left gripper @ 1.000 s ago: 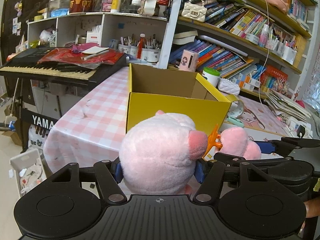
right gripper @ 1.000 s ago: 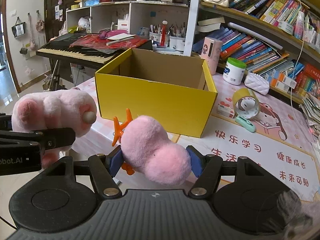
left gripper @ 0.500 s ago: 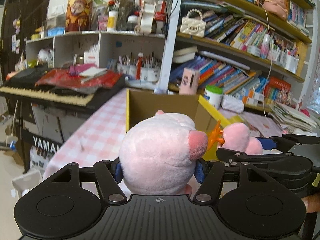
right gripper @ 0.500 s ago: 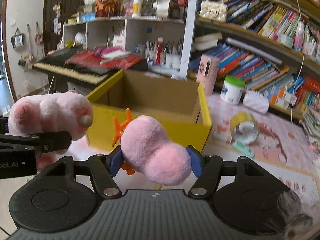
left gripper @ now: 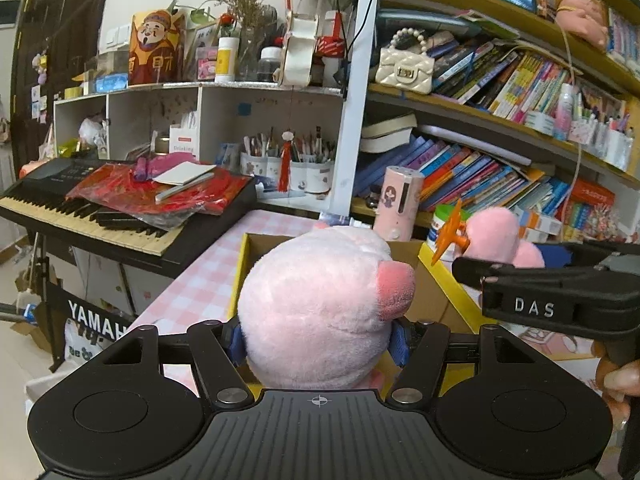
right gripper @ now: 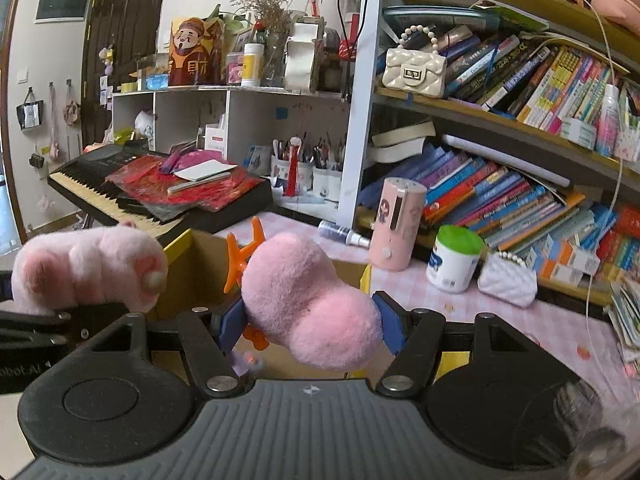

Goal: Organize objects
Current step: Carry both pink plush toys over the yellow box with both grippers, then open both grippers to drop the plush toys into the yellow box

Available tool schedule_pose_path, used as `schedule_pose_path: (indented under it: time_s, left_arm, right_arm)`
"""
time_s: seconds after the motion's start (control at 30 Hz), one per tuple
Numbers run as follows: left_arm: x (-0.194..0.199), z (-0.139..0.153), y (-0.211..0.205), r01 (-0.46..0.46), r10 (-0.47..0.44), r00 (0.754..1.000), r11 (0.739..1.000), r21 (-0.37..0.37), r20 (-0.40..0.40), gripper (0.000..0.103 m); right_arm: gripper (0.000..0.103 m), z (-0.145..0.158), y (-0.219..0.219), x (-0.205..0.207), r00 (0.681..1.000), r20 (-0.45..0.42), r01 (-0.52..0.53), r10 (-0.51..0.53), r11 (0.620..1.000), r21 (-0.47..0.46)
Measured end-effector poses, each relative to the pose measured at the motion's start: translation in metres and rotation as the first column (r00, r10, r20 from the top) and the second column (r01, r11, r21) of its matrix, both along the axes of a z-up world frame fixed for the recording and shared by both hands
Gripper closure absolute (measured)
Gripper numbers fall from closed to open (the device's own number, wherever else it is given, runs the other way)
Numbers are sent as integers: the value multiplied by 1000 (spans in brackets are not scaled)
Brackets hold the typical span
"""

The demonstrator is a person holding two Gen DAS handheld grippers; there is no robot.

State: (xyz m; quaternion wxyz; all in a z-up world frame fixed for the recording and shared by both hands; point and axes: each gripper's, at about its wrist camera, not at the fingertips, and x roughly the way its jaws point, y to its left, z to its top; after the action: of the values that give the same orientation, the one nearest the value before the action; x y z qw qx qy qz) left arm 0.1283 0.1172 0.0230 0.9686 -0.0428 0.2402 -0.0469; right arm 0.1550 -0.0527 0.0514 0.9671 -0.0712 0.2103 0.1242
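Observation:
My left gripper (left gripper: pixel 318 338) is shut on a pale pink plush toy (left gripper: pixel 320 304) with a darker pink snout; it also shows in the right wrist view (right gripper: pixel 88 268). My right gripper (right gripper: pixel 310 326) is shut on a second pink plush toy (right gripper: pixel 308 300) with orange feet (right gripper: pixel 240 256); it also shows in the left wrist view (left gripper: pixel 496 232). Both toys hang side by side above the open yellow cardboard box (left gripper: pixel 434 264), whose rim shows below them (right gripper: pixel 366 276).
A pink checked tablecloth (left gripper: pixel 204 280) covers the table. Behind the box stand a pink device (right gripper: pixel 398 228) and a green-lidded jar (right gripper: pixel 454 258). A keyboard (left gripper: pixel 92 216) with red clutter is at left. Crowded bookshelves (right gripper: pixel 500 188) fill the back.
Both grippers have risen and moved forward with their toys, from in front of the box to above it. The box has dropped low in both views.

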Motion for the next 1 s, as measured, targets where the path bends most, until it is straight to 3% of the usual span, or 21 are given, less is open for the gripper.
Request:
schedule_pose_path:
  time_s: [0.3, 0.73, 0.93, 1.0]
  left_arm:
    - [32, -19, -18, -37, 41, 996, 998, 53, -73, 39]
    - [65, -48, -33, -56, 81, 974, 991, 123, -213, 39]
    - [69, -52, -37, -49, 81, 971, 989, 143, -225, 35]
    - [70, -51, -38, -44, 77, 972, 988, 150, -224, 27]
  right_arm:
    - [39, -15, -9, 48, 998, -43, -46, 46, 999, -1]
    - [39, -43, -5, 82, 985, -125, -124, 122, 992, -14]
    - [39, -53, -2, 90, 978, -156, -148, 142, 988, -31]
    - [39, -55, -1, 92, 975, -164, -157, 149, 987, -35]
